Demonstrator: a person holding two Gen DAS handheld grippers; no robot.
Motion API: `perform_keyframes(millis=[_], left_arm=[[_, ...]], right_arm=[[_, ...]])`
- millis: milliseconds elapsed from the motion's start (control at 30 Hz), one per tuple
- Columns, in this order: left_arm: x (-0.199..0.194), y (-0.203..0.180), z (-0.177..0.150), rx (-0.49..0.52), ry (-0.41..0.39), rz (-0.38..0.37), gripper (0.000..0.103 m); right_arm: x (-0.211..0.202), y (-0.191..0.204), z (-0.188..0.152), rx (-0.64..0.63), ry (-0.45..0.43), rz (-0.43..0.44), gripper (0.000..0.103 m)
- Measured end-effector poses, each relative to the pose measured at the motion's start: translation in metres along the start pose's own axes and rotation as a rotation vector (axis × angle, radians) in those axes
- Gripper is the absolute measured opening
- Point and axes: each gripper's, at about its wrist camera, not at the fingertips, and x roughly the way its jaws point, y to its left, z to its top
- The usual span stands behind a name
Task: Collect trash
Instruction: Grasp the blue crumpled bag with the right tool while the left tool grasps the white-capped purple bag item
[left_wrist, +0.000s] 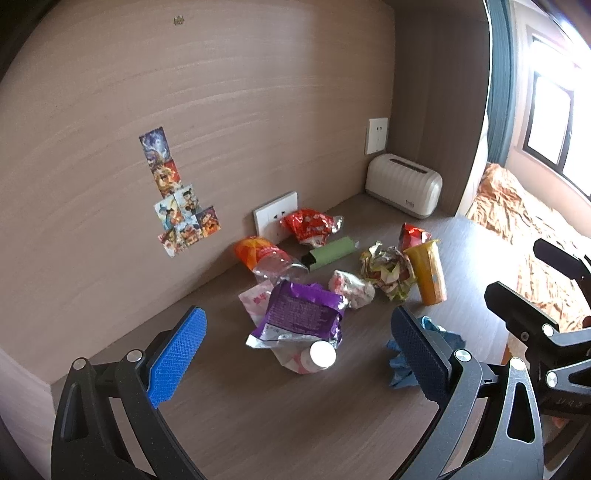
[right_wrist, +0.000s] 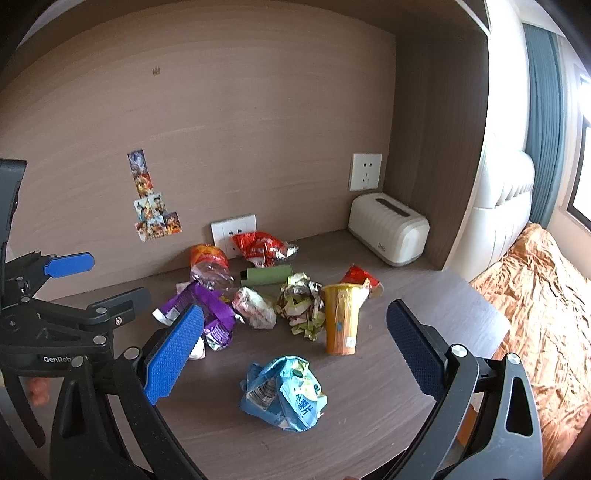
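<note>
One view only, blue wrapper (right_wrist: 283, 393) unobstructed

We see the left gripper (left_wrist: 295, 354) as 2 black, curved arms with triangular cut-outs; each ends in a blue pad (left_wrist: 177, 360) with a fine knobbly grid and a sawtooth lower edge; silver round screws sit at the joints. The right gripper (right_wrist: 295, 354) has the same build: black frame, blue textured pads (right_wrist: 171, 360), silver screws; white lettering reading "GenRob" marks the left gripper's body in the right wrist view.
</note>
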Motion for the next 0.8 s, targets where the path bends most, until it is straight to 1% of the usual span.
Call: perform_keyframes(millis=[167, 367, 433, 567, 600, 633, 667, 733, 767, 800], left_arm=[[0.021, 0.001, -0.019, 0.032, 0.005, -0.034, 0.098], [0.068, -0.006, -0.052, 0.142, 0.052, -0.039, 0.098], [0.08, -0.007, -0.058, 0.172, 0.057, -0.046, 0.098], [0.105, -0.013, -0.063, 0.282, 0.046, -0.049, 0.098], [0.108, -0.014, -0.063, 0.298, 0.045, -0.06, 0.096], [0.113, -0.015, -0.063, 0.315, 0.046, -0.085, 0.088], [0.118, -0.015, -0.063, 0.325, 0.059, -0.114, 0.083], [0.127, -0.016, -0.064, 0.333, 0.092, -0.16, 0.064], [0.132, -0.016, -0.065, 0.337, 0.103, -0.176, 0.062], [0.133, -0.018, -0.065, 0.345, 0.094, -0.179, 0.061]], right_arm=[[0.021, 0.002, -0.015, -0.006, 0.055, -0.019, 0.099], [0.062, 0.005, -0.046, -0.028, 0.18, -0.024, 0.099], [0.075, 0.007, -0.058, -0.046, 0.214, -0.039, 0.099], [0.09, 0.007, -0.073, -0.063, 0.254, -0.043, 0.099], [0.093, 0.007, -0.075, -0.064, 0.26, -0.037, 0.099], [0.096, 0.007, -0.077, -0.063, 0.265, -0.025, 0.097], [0.099, 0.008, -0.078, -0.065, 0.272, -0.011, 0.095], [0.105, 0.009, -0.081, -0.082, 0.302, -0.002, 0.079], [0.108, 0.011, -0.083, -0.089, 0.319, -0.002, 0.079], [0.109, 0.011, -0.083, -0.093, 0.318, -0.004, 0.078]])
